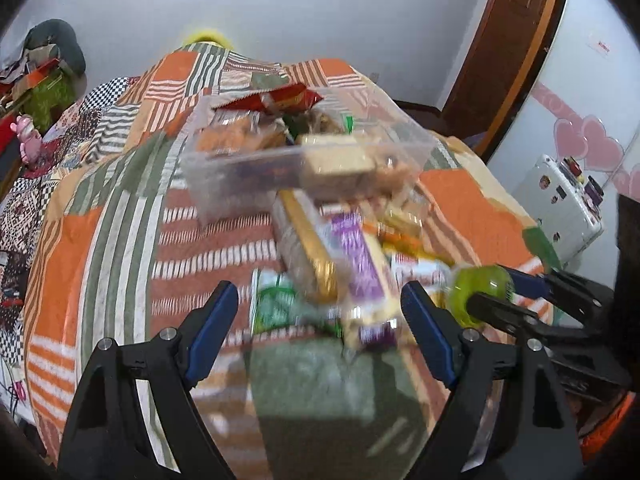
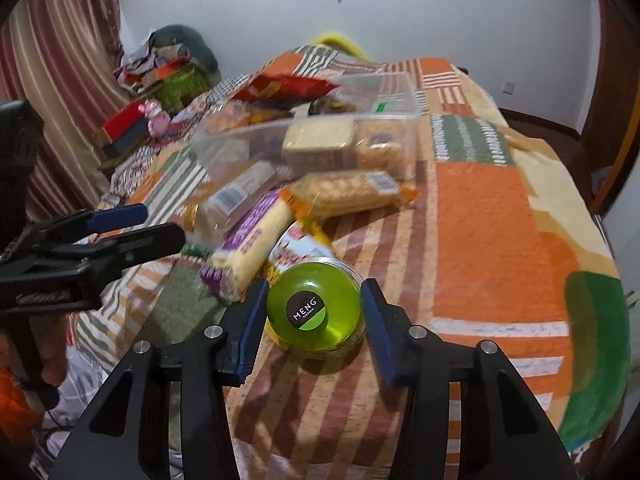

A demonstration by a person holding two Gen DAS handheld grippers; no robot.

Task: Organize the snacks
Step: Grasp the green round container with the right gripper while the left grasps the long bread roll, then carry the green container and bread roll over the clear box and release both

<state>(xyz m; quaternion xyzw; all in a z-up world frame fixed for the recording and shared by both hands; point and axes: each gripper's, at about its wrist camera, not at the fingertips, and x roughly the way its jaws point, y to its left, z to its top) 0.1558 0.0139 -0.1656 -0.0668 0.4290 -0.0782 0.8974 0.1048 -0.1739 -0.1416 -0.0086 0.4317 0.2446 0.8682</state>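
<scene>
A clear plastic bin point(image 1: 240, 160) point(image 2: 224, 144) holding several snack packs stands on a patchwork blanket. In front of it lies a loose pile: a gold-trimmed cracker pack point(image 1: 308, 248), a purple-and-white pack point(image 1: 360, 256) point(image 2: 256, 236) and an orange-ended biscuit pack point(image 2: 352, 194). My left gripper point(image 1: 320, 312) is open above the near end of the pile. My right gripper point(image 2: 314, 312) point(image 1: 492, 292) is shut on a green jelly cup point(image 2: 316, 308) point(image 1: 476, 292) with a black "MENG" label, right of the pile.
The blanket point(image 2: 480, 220) covers a bed or table that drops away at the right and near edges. A white box with stickers point(image 1: 560, 200) stands off to the right. Clutter, a pink toy point(image 2: 158, 120) and a red box lie at the back left.
</scene>
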